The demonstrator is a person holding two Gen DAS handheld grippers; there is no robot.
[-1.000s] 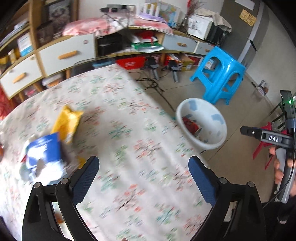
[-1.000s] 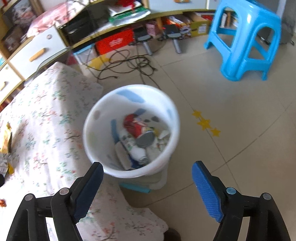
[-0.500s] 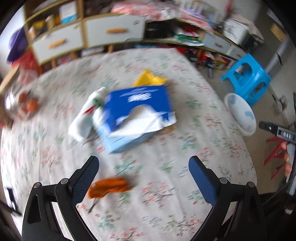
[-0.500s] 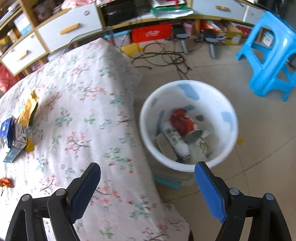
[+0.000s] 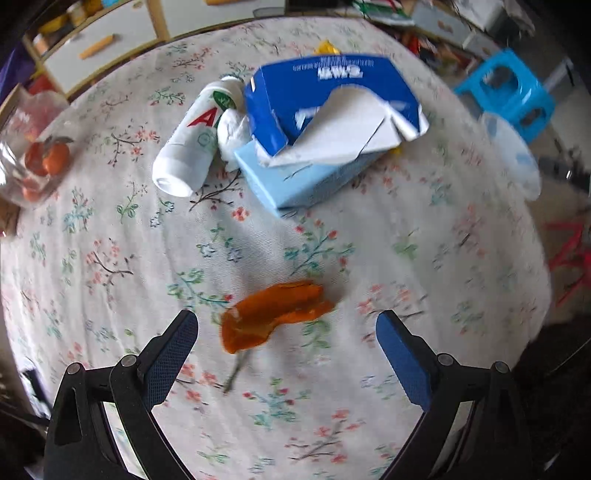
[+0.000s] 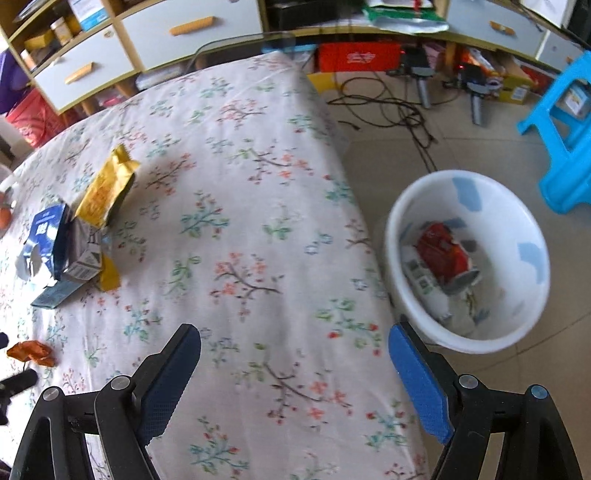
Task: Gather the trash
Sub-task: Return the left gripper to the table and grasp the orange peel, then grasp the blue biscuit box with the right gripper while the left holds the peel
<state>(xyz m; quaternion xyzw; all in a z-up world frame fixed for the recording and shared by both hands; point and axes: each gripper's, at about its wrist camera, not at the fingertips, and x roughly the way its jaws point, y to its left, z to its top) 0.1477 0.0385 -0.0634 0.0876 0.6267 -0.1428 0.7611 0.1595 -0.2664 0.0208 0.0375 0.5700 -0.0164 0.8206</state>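
Observation:
In the left wrist view an orange peel (image 5: 275, 312) lies on the floral tablecloth, just ahead of my open left gripper (image 5: 286, 325); nothing is between its blue pads. Farther off lie a torn blue tissue box (image 5: 325, 122), a white bottle (image 5: 194, 142) on its side and a crumpled white tissue (image 5: 232, 131). In the right wrist view my right gripper (image 6: 293, 341) stands open and empty over the table's edge. A white bin (image 6: 467, 258) with trash inside stands on the floor to its right. A yellow wrapper (image 6: 107, 188), the blue box (image 6: 48, 236) and the peel (image 6: 31, 352) lie at the left.
A clear bag of oranges (image 5: 35, 155) sits at the table's left edge. A blue plastic stool (image 6: 561, 125) stands beyond the bin, with cables (image 6: 391, 107) on the tiled floor. Low cabinets with drawers (image 6: 184, 33) run along the far wall.
The left gripper swung from the table's edge over to the trash and dropped closer, so the peel now lies just ahead. The right gripper moved from above the bin to over the table's edge.

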